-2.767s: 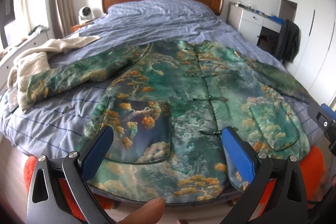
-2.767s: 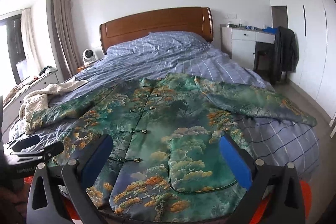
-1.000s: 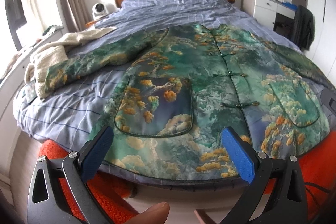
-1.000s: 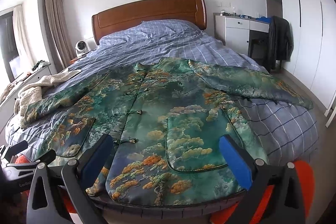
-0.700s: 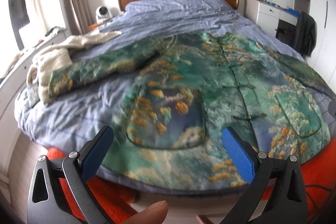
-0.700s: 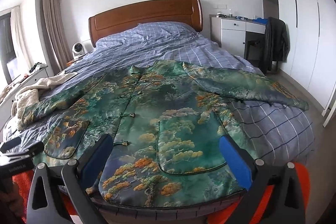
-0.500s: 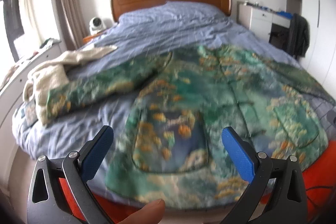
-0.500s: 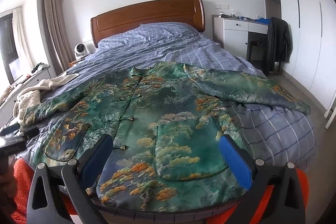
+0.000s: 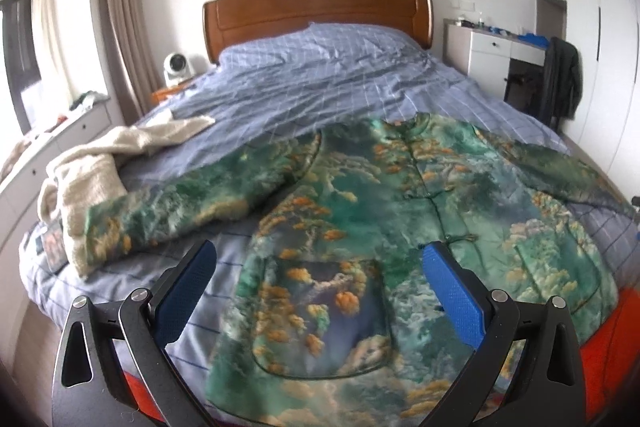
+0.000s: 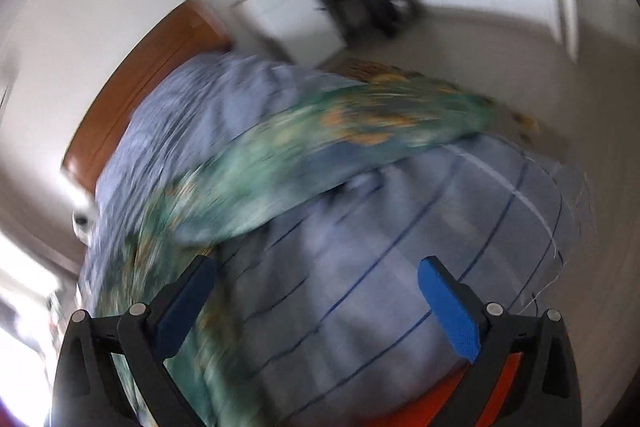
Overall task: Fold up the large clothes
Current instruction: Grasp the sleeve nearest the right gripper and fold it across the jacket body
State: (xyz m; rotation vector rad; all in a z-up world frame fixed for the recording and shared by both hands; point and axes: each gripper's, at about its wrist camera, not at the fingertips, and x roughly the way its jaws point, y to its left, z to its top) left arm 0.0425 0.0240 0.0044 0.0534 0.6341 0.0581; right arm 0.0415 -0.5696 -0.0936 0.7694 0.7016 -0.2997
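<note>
Spread flat, front side up, across the foot half of the bed (image 9: 304,95): a green jacket (image 9: 360,211) printed with orange and cream trees, knotted frog closures running down its middle. Reaches from roughly the bed's centre to its near edge, hem hanging just over that edge. One sleeve (image 9: 188,203) stretched out toward the bed's left side, cuff touching a cream knit garment (image 9: 96,167) heaped at that left edge. A square patch pocket (image 9: 320,311) low on the jacket's front, close to the bed's near edge.

Left gripper (image 9: 320,291) held above the bed's near edge, blue fingers (image 9: 184,295) set wide apart, nothing between them (pocket and hem seen through the gap). No contact with the fabric visible.

Right wrist view heavily motion-blurred and tilted. Right gripper (image 10: 316,301) also splayed wide and empty, poised over bare blue checked sheet near the bed's right side. Other sleeve (image 10: 340,143) lying across that sheet beyond the fingers, cuff toward the bed's right edge; no telling from the smear exactly where it ends.

Behind the bed: a wooden headboard (image 9: 316,11) against a white wall. Left of the bed's head: a small white fan (image 9: 176,65) and beige curtains (image 9: 120,27). Right of the bed's head: a white desk (image 9: 492,51) with a dark garment (image 9: 560,79) hung over a chair. Something orange-red (image 9: 604,339) low beneath the bed's near edge (blurred, not identifiable).
</note>
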